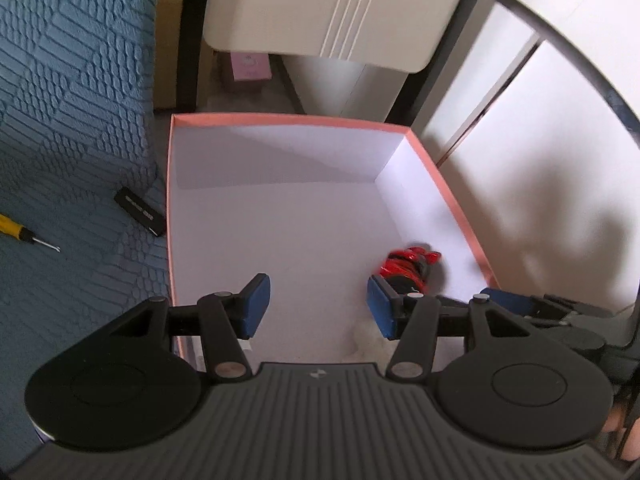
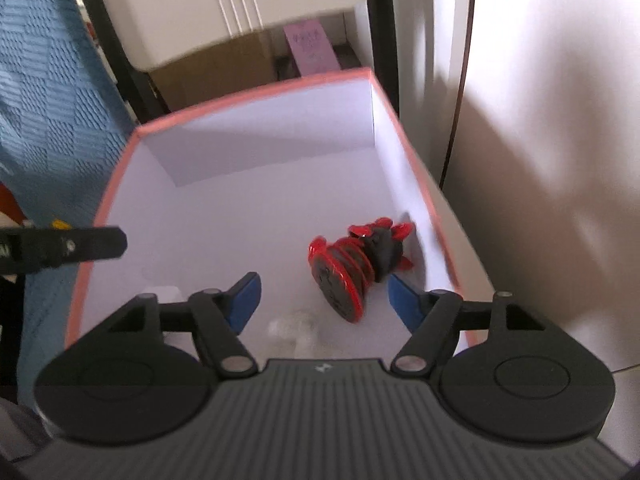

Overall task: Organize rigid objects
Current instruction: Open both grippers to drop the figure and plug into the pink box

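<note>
Red-black toy (image 2: 356, 268) on box (image 2: 248, 96) floor, between right gripper (image 2: 324, 296) jaws, spread, gripping nothing

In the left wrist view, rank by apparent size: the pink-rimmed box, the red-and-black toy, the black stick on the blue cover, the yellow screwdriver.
1. pink-rimmed box
2. red-and-black toy, partly hidden
3. black stick
Yellow screwdriver: cut off by the frame edge, unranked.

No words or numbers can be read. The small black bar (image 1: 140, 211) at the left of the left wrist view has pale marks, too blurry to read. The pink box (image 2: 313, 49) at the top of the right wrist view has dark print, also too blurry.
</note>
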The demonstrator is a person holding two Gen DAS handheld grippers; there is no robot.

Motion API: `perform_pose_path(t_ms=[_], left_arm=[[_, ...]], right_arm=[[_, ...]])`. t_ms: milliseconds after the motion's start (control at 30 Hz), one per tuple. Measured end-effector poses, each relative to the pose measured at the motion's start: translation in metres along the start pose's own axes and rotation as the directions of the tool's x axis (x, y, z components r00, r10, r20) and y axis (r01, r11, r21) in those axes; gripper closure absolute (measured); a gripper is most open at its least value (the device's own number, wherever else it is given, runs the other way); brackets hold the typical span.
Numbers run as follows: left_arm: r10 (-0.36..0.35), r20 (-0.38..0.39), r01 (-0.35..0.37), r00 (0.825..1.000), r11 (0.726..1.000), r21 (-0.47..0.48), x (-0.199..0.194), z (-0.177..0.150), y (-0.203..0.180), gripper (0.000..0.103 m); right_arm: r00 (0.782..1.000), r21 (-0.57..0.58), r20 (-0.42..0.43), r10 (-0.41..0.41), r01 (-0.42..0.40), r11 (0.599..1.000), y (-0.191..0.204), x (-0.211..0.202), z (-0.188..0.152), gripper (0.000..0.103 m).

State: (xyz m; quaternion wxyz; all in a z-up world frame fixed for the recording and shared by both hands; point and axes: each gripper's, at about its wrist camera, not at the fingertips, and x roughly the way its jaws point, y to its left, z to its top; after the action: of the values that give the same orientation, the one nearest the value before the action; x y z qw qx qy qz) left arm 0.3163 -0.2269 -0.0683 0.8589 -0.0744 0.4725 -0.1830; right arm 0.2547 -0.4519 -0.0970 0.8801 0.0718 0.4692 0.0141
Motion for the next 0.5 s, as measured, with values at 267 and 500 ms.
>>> perform_pose_path(t_ms=[267, 500], left_arm=[[0.033, 0.15, -0.04, 0.988, 0.998, 0.043, -0.049, -0.021, -0.004, 0.043], [0.037, 0.244, -0.045, 0.969, 0.998, 0.031, -0.09, -0.043, 0.003, 0.043]], right_arm=[[0.988, -0.063, 0.126, 0.088, -0.081, 0.995, 0.026, -0.053, -0.016, 0.031], [0.969, -0.155, 0.199, 0.148, -0.118, 0.981, 0.061, -0.086, -0.039, 0.031]])
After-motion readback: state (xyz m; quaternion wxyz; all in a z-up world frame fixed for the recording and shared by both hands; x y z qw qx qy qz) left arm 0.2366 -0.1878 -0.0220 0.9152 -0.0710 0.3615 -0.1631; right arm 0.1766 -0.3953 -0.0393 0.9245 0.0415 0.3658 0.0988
